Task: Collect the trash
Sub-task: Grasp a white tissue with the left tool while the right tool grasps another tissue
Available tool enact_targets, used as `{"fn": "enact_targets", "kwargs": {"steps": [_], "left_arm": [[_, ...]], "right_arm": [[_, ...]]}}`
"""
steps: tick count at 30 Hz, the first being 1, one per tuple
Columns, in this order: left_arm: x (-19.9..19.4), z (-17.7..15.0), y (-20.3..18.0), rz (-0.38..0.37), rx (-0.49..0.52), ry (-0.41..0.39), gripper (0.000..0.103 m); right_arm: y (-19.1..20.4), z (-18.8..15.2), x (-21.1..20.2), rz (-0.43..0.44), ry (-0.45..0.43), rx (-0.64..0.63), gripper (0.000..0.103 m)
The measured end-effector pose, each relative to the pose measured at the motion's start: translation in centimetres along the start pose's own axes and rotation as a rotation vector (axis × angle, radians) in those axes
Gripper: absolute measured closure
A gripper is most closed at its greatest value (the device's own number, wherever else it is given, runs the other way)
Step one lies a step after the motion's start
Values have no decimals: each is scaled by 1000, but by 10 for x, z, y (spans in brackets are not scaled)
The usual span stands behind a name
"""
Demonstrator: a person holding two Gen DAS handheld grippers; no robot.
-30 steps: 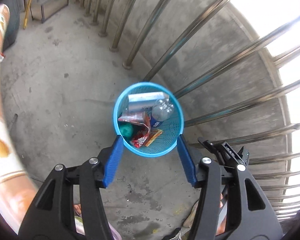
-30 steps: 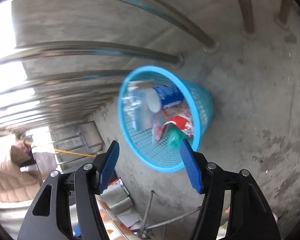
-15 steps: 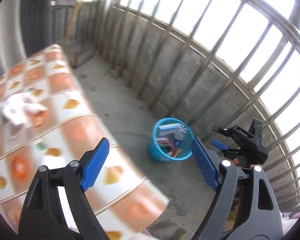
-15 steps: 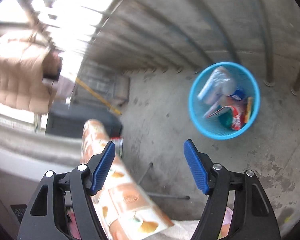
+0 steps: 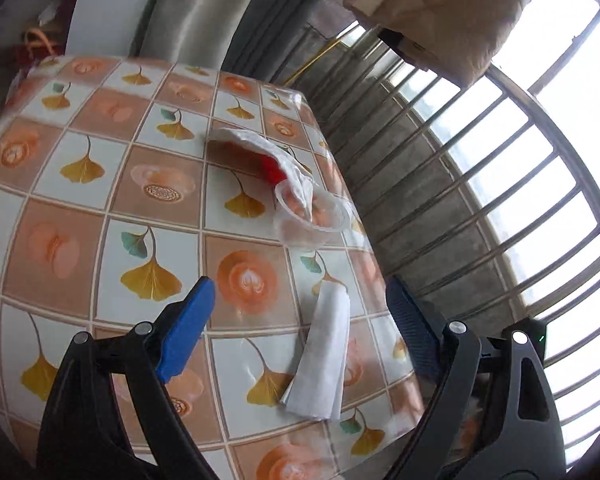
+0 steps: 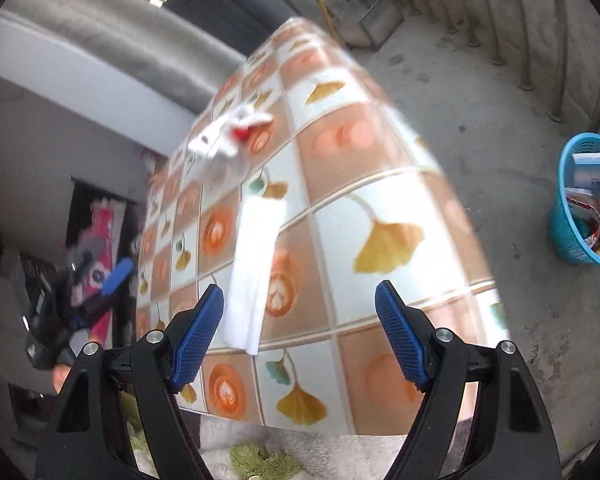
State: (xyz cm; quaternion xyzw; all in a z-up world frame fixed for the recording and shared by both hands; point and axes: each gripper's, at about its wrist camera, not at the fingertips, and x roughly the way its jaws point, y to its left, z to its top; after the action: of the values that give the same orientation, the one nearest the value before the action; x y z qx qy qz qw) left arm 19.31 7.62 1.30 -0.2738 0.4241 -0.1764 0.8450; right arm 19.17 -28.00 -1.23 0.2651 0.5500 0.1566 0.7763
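On the table, a folded napkin lies lengthwise away from both grippers' parted, empty fingers.

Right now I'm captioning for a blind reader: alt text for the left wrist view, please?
The open left gripper hovers over a floral-tiled table holding a folded white napkin, a clear plastic cup and crumpled tissue.

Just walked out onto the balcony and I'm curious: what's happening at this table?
Someone is clearing rubbish with two handheld tools. The left tool and right tool hover open and empty over the ginkgo-patterned tablecloth, where a folded white tissue, clear plastic cup and crumpled white wrapper remain. The blue mesh basket already holds trash.
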Motion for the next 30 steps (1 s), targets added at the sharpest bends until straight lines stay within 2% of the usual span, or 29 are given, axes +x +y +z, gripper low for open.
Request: {"fn": "enact_targets", "kwargs": {"steps": [2, 6, 10, 14, 17, 22, 28, 30], "left_arm": [[7, 10, 11, -52, -57, -5, 20], [43, 44, 30, -155, -186, 26, 20], [84, 77, 44, -173, -273, 30, 26], [126, 101, 52, -142, -323, 59, 42], [152, 111, 63, -110, -369, 72, 49], [187, 118, 79, -106, -446, 100, 60], [201, 121, 76, -136, -444, 95, 85], [196, 122, 73, -146, -424, 76, 94]], "right_arm": [[23, -7, 20, -47, 37, -47, 27], [41, -16, 40, -101, 58, -87, 27], [49, -12, 45, -158, 46, -113, 27], [57, -4, 55, -199, 45, -154, 27], [60, 1, 63, -216, 52, -167, 27], [68, 3, 69, -226, 52, -202, 28], [69, 6, 74, -233, 49, -203, 41], [70, 6, 77, -229, 46, -201, 52]]}}
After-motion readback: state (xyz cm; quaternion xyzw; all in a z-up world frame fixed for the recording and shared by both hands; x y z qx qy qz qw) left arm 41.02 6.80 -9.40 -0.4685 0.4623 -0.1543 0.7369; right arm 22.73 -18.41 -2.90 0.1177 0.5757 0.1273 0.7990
